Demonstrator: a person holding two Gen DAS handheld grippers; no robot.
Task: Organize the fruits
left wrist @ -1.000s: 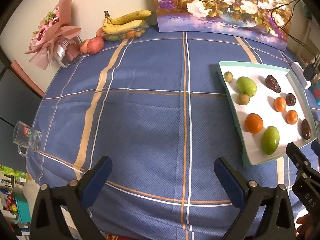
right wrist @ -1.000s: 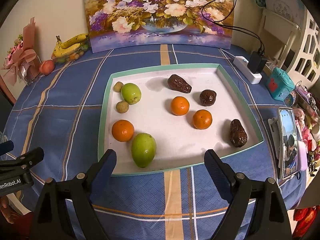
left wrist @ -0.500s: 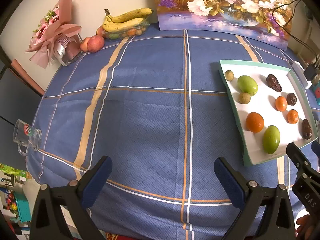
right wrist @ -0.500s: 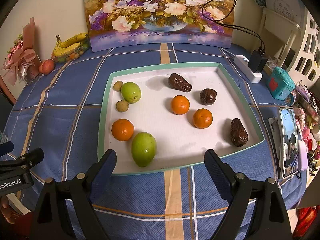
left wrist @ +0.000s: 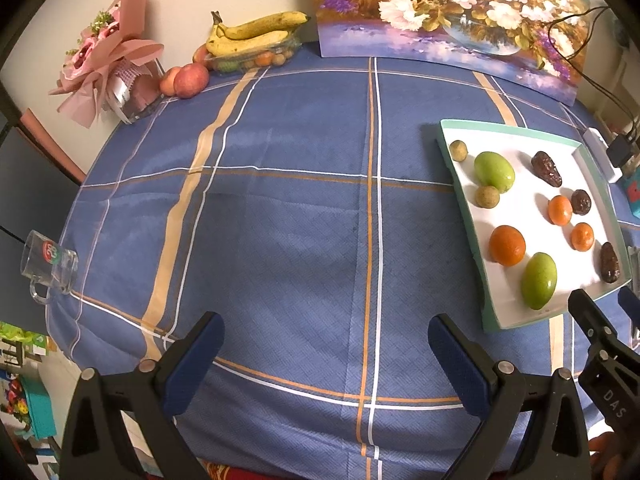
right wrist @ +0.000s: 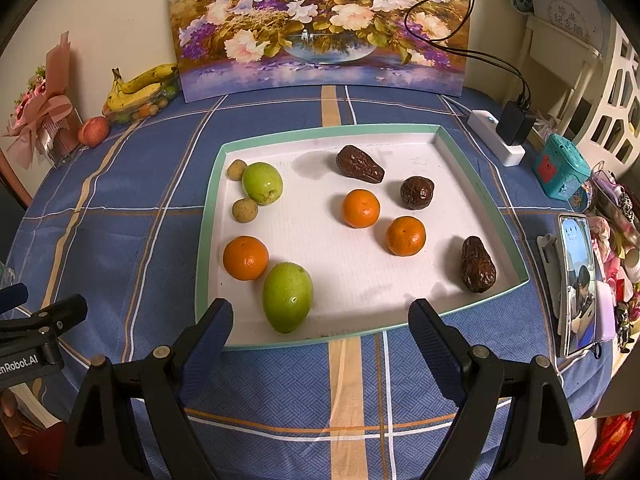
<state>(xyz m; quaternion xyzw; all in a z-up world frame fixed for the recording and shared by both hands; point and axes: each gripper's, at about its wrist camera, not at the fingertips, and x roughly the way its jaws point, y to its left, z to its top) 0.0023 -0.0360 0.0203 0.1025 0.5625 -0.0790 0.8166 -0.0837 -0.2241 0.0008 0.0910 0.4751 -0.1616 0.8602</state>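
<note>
1. Left wrist view: my left gripper (left wrist: 324, 354) hangs with its fingers spread wide and nothing between them, over bare blue checked tablecloth (left wrist: 280, 208). The tray (left wrist: 466, 204) sits out at my 2 o'clock. Against half a second and a second ago it has slid only slightly in the frame – my left hand has barely drifted, and no fruit has changed place.

2. Right wrist view: my right gripper (right wrist: 320, 334) is likewise wide open and empty, poised at the tray's near rim. Dead ahead at 12 o'clock lies the near green fruit (right wrist: 287, 295), just beside an orange (right wrist: 245, 257) at 11. Two more oranges (right wrist: 361, 208) (right wrist: 405, 236) sit mid-tray; three dark wrinkled fruits (right wrist: 477, 265) run along the right side from 12 to 1; the second green fruit (right wrist: 262, 183) and two small tan ones (right wrist: 244, 210) crowd the far-left corner.

3. What it means – every fruit is in the tray, yet the kinds lie mixed, and nothing has shifted in the last second. I judge sorting like with like remains possible; the scene equally fits a finished gathering.
</note>
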